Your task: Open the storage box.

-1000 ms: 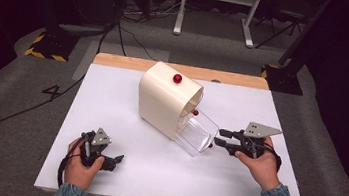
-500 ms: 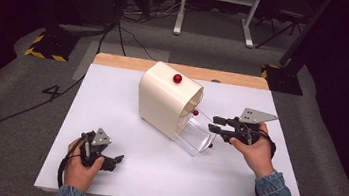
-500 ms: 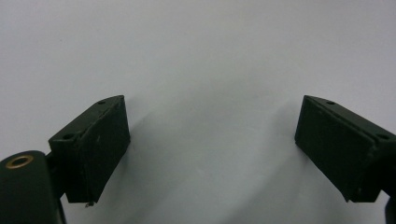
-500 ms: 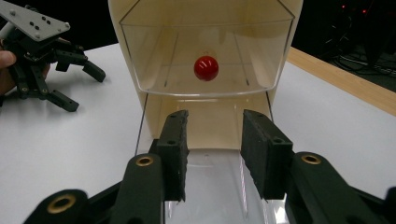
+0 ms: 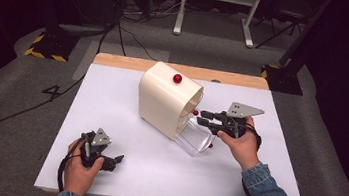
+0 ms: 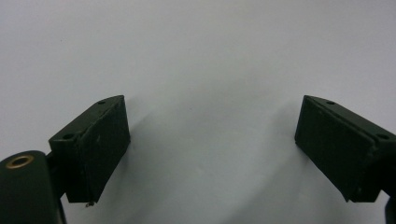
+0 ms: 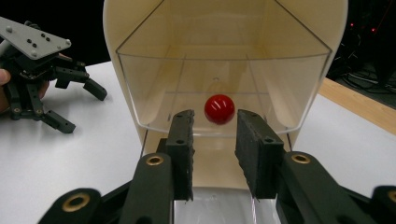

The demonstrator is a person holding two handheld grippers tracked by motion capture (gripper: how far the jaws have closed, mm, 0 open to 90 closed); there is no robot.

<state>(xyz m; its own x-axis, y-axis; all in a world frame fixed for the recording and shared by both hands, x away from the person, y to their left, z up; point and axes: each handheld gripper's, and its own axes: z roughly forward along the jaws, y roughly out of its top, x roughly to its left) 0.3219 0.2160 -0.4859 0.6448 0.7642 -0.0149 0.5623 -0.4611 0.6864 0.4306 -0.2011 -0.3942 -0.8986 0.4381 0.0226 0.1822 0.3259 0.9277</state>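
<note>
Red knob sits between the right tongs (jaws parted, untouching).

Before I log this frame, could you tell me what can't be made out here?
- Whether the right gripper touches the red knob: its jaws flank it in the right gripper view, depth unclear.
- Interior of the cream bin: its shell hides it in the high view.

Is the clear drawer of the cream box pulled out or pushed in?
Pulled out: the clear drawer juts from the cream box toward the right gripper.
</note>
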